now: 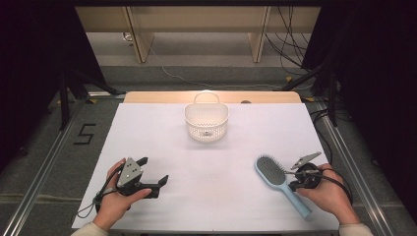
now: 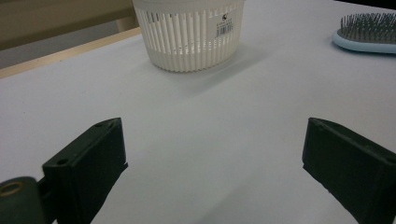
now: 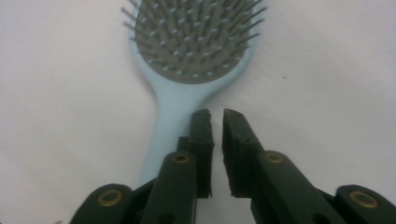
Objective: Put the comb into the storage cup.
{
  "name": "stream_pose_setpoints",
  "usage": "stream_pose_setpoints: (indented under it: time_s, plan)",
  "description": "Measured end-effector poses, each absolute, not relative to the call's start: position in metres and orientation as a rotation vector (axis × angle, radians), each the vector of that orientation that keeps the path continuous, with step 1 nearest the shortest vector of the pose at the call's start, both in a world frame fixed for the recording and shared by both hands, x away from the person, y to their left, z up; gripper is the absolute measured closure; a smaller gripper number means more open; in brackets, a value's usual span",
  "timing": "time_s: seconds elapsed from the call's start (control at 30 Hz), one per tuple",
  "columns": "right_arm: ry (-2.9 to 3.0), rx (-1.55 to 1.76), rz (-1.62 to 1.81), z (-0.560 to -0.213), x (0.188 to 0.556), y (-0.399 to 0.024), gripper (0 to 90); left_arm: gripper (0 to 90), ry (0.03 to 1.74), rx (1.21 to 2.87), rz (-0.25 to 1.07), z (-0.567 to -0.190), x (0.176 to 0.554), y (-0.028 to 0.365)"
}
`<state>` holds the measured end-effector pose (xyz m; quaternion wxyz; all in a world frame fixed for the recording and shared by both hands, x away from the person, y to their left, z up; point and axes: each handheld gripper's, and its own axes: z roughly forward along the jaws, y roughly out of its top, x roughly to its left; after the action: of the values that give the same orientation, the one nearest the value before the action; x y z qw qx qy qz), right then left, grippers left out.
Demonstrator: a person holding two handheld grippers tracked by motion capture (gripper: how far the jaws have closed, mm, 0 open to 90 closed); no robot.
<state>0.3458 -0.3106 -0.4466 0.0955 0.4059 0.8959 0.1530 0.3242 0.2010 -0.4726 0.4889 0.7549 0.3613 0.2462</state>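
A light-blue hairbrush [image 1: 273,173] with grey bristles lies bristles-up on the white table [image 1: 216,196] at the right, its handle pointing toward the front edge. My right gripper [image 1: 292,180] is beside the handle with its jaws almost together and nothing between them. In the right gripper view the hairbrush [image 3: 196,51] lies ahead and the handle runs under the left jaw of the gripper [image 3: 215,116]. My left gripper [image 1: 155,169] rests at the front left, open and empty, its jaws wide apart in its own view [image 2: 215,158].
A white slatted basket [image 1: 206,123] with a handle stands at the back middle of the table; the left gripper view shows the basket [image 2: 187,37] ahead and the hairbrush [image 2: 369,32] at far right. Cables and stand legs lie on the floor beyond.
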Motion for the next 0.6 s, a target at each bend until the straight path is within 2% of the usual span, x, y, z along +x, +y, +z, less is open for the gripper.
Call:
stream_pose_setpoints:
  time_s: [0.13,0.17,0.2,0.23,0.27,0.3,0.37,0.4,0.47,0.6]
  plan:
    - [2.601,1.216,0.490,-0.437,0.345,-0.314,70.1,5.6,0.888,1.830,0.605,-0.473,0.324,0.201]
    - [2.601,1.216,0.490,-0.437,0.345,-0.314,70.1,5.6,0.881,1.829,0.603,-0.472,0.324,0.201]
    - [2.590,1.219,0.513,-0.435,0.345,-0.314,65.5,5.7,0.881,1.829,0.604,-0.472,0.324,0.201]
    - [2.584,1.209,0.595,-0.431,0.344,-0.316,55.9,5.7,0.880,1.831,0.603,-0.472,0.325,0.201]
    - [2.584,1.209,0.595,-0.431,0.344,-0.316,55.9,5.7,0.880,1.830,0.601,-0.473,0.324,0.201]
    - [2.580,1.222,0.640,-0.428,0.344,-0.317,51.1,5.7,0.880,1.832,0.601,-0.473,0.324,0.201]
    - [2.561,1.240,0.702,-0.422,0.343,-0.316,36.9,5.7,0.877,1.834,0.603,-0.472,0.325,0.201]
    - [2.561,1.240,0.702,-0.422,0.343,-0.316,36.9,5.7,0.877,1.834,0.603,-0.472,0.325,0.201]
    - [2.584,1.224,0.690,-0.419,0.342,-0.313,29.4,5.8,0.879,1.835,0.601,-0.472,0.325,0.200]
    - [2.647,1.196,0.629,-0.421,0.341,-0.307,24.2,5.8,0.877,1.835,0.600,-0.472,0.325,0.199]
